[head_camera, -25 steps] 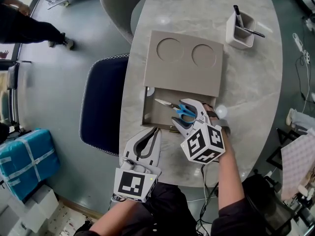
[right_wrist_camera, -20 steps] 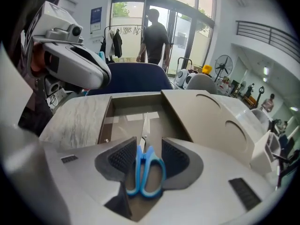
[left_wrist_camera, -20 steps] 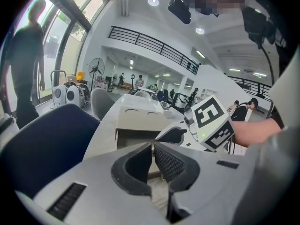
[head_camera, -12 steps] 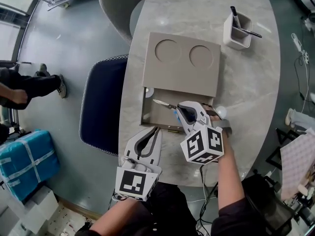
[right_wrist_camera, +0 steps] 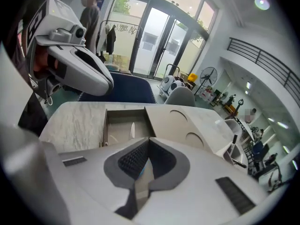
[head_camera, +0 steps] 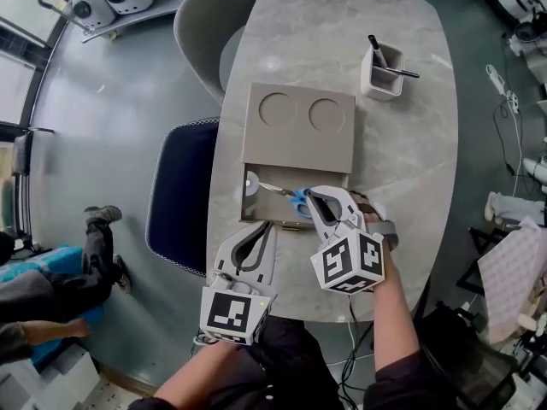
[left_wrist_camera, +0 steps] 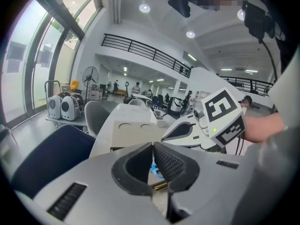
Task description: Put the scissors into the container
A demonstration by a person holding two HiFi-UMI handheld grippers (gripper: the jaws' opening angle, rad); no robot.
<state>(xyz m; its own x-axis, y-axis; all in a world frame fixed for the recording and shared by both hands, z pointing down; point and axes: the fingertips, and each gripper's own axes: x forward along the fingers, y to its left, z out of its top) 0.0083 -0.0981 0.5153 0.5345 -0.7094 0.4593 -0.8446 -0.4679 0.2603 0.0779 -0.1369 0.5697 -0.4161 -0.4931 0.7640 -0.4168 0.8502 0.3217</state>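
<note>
The print we can make out is the black-and-white square marker pattern on the cubes of the left gripper (head_camera: 270, 226) and the right gripper (head_camera: 313, 197). Both grippers have smooth pale-grey shells and dark, finely ribbed pads (right_wrist_camera: 131, 159).

In the right gripper view we see that gripper's jaws clenched, with a sliver of blue plastic pinched between them. In the head view this is the blue handle of the scissors (head_camera: 296, 199). Their slim steel blades point away from the gripper, inside the outline of the open drawer (head_camera: 256, 205) and well apart from the container (head_camera: 380, 79). We cannot tell whether the blades rest on the drawer floor.

The left gripper's jaws are pressed together with nothing between them, their tips just beside the drawer's front edge.

The drawer slides out of a flat, matte taupe box (head_camera: 299, 148) with two round recesses in its top, and a small brass-coloured fitting (head_camera: 292, 225) shows at the drawer's front. The container is white and squarish with rounded corners; it holds dark pens (head_camera: 376, 51), one of them leaning out over the rim.

All of this sits on an oval table (head_camera: 410, 169) of pale grey veined stone. Beside the table we see a dark blue upholstered chair (head_camera: 179, 199) with a light edge trim and a smooth grey shell chair (head_camera: 201, 32).
</note>
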